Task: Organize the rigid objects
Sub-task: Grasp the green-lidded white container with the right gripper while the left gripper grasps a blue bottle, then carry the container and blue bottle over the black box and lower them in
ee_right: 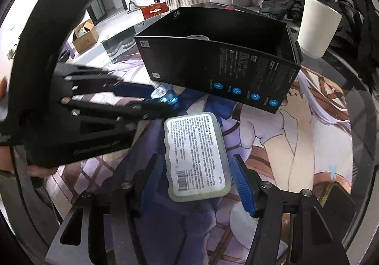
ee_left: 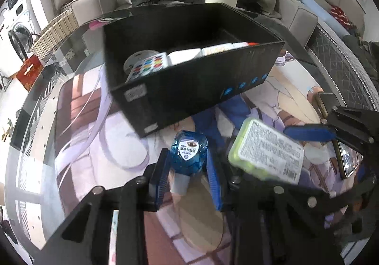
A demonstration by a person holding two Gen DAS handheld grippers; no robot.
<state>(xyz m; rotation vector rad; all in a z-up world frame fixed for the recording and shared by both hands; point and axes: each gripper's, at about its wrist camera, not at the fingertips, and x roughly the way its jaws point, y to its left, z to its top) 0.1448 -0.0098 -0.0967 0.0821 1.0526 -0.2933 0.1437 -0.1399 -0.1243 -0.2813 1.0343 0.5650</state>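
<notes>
A small faceted blue translucent plastic bottle (ee_left: 189, 152) with a white shield label sits between the blue-padded fingers of the left gripper (ee_left: 187, 177), its pale cap toward the gripper body; the pads press its sides, clamped on it. In the right wrist view the same bottle (ee_right: 163, 95) shows at the left gripper's fingertips, just in front of the black box.

Between the right gripper's (ee_right: 194, 175) spread fingers lies a flat rectangular pale-green plastic case (ee_right: 197, 156) with a white printed label and barcode; the fingers stand apart on either side, and whether either pad touches it cannot be told. From the left view that case (ee_left: 267, 150) is to the right of the left fingers.

Beyond both sets of fingers stands an open black cardboard box (ee_left: 189, 89) holding a colour-dotted card and white packets. All rest on a glass table (ee_left: 35, 108) over an anime-print mat (ee_right: 296, 123). A cream cup (ee_right: 317, 28) stands past the box.
</notes>
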